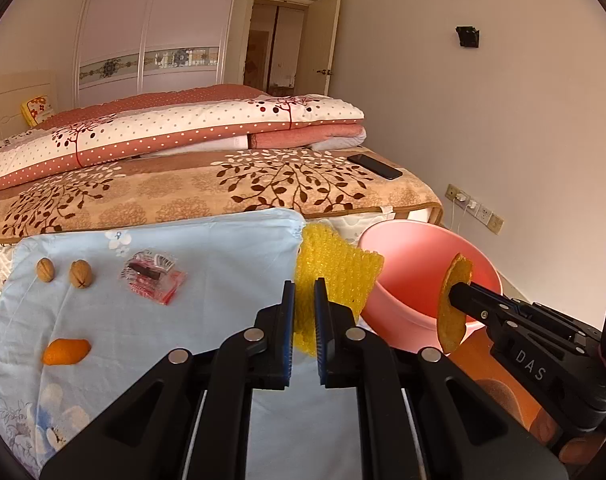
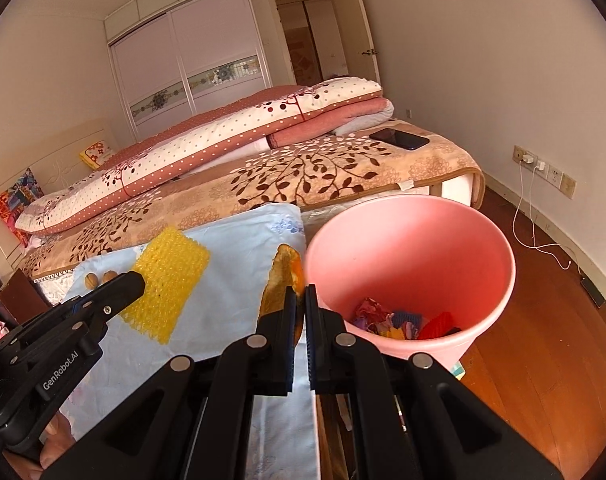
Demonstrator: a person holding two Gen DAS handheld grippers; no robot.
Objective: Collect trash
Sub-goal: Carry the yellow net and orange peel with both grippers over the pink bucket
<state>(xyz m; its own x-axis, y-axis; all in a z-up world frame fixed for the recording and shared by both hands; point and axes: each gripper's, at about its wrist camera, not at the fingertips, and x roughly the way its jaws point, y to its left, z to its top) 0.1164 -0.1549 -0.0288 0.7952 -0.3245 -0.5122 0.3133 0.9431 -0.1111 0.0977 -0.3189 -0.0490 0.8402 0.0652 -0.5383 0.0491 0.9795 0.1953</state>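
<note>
A: Start at the left of the light blue cloth (image 1: 151, 320). What's lying there?

B: Two walnuts (image 1: 45, 269) side by side near its far edge, well apart from one piece of orange peel (image 1: 67, 352) closer to us. Right of the walnuts is one crumpled red-and-clear wrapper (image 1: 153, 276).

A: And the tongs?

B: Two of them. The left gripper (image 1: 305, 312) has its jaws narrowed onto one sheet of yellow foam netting (image 1: 335, 276), which sticks up and out beyond the fingertips, over the cloth's right edge. The right gripper (image 2: 301, 304) is pinched nearly closed on one dried peel slice (image 2: 281, 280), tan with an orange rim, held upright.

A: Where is that slice against the bin?

B: From the left wrist view it hangs in front of the mouth of the pink bucket (image 1: 423, 240); from the right wrist view it sits just beside the bucket's left rim. I cannot tell whether it is over the opening.

A: Anything in the bucket?

B: Several crumpled scraps at the bottom, purple, yellow and red; the count is unclear.

A: Further right?

B: One dark phone (image 2: 399, 138) on the brown leaf-patterned blanket (image 2: 303, 176), and two chargers plugged into the wall sockets (image 2: 543, 168).
</note>
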